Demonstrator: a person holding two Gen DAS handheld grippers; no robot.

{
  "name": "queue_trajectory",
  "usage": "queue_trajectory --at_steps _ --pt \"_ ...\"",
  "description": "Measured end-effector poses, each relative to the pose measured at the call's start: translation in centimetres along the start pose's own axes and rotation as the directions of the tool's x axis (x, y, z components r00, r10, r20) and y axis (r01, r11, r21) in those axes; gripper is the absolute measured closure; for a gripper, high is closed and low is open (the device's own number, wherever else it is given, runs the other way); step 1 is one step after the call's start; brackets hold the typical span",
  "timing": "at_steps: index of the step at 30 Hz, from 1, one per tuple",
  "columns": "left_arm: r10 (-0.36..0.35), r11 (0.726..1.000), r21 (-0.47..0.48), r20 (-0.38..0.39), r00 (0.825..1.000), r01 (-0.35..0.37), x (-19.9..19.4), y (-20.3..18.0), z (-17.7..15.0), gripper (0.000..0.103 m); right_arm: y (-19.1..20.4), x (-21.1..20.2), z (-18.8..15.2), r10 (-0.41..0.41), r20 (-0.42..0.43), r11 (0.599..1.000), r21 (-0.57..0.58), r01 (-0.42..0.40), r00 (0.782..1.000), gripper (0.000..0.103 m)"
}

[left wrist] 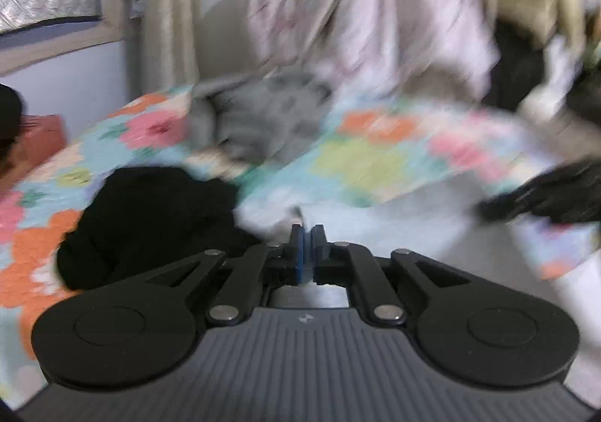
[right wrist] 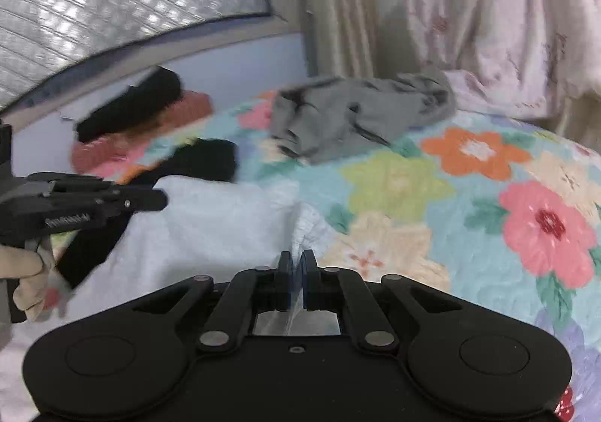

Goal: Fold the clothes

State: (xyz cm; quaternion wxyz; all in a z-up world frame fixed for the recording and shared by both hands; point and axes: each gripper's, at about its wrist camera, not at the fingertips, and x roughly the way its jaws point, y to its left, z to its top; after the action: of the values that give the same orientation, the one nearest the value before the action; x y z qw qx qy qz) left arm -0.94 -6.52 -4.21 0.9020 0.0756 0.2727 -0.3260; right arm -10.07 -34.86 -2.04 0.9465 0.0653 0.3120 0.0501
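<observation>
A white garment (right wrist: 210,223) lies spread on the flowered bed cover (right wrist: 488,204). My right gripper (right wrist: 296,257) has its jaws close together, with a strip of the white cloth pinched between them. At the left of the right wrist view my left gripper (right wrist: 162,200) reaches the garment's far edge, held by a hand (right wrist: 30,283). In the blurred left wrist view my left gripper (left wrist: 308,231) is shut, its blue pads together and white cloth (left wrist: 278,213) at the tips. My right gripper (left wrist: 492,209) shows dark at the right there.
A crumpled grey garment (right wrist: 357,110) lies further back on the bed. A black garment (right wrist: 210,159) lies beside the white one; another black piece (right wrist: 139,102) rests on a red item (right wrist: 157,129) by the wall. Pink floral cloth (right wrist: 507,27) hangs at the back right, next to a curtain (right wrist: 338,1).
</observation>
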Motion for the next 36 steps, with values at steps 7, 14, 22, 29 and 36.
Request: queue_trajectory --at_steps 7,14,22,29,36 --pt "0.049 0.995 -0.085 -0.032 0.998 -0.052 -4.2 1.0 -0.5 0.085 -3.8 -5.2 -2.0 -0.086 -0.058 0.989 0.116 0.092 0.995 0.063" --pt "-0.121 0.978 -0.179 -0.071 0.99 0.106 -7.8 -1.9 -4.0 0.072 -9.6 -17.4 -9.4 -0.326 -0.135 0.897 0.269 0.352 0.936 0.063" --pt "-0.379 0.916 -0.208 -0.161 0.911 0.344 -5.1 -10.4 -5.8 0.072 -11.4 -25.3 -17.9 -0.423 -0.227 0.797 0.369 0.479 0.878 0.06" --pt "-0.398 0.917 -0.133 -0.255 0.881 0.375 -2.8 -17.8 -5.9 0.07 -13.5 -24.9 -18.9 -0.441 -0.271 0.793 0.33 0.513 0.856 0.054" --pt "-0.379 0.924 -0.164 -0.294 0.877 0.344 -1.9 -18.1 -6.5 0.069 -16.2 -24.8 -18.0 -0.41 -0.259 0.813 0.33 0.479 0.875 0.053"
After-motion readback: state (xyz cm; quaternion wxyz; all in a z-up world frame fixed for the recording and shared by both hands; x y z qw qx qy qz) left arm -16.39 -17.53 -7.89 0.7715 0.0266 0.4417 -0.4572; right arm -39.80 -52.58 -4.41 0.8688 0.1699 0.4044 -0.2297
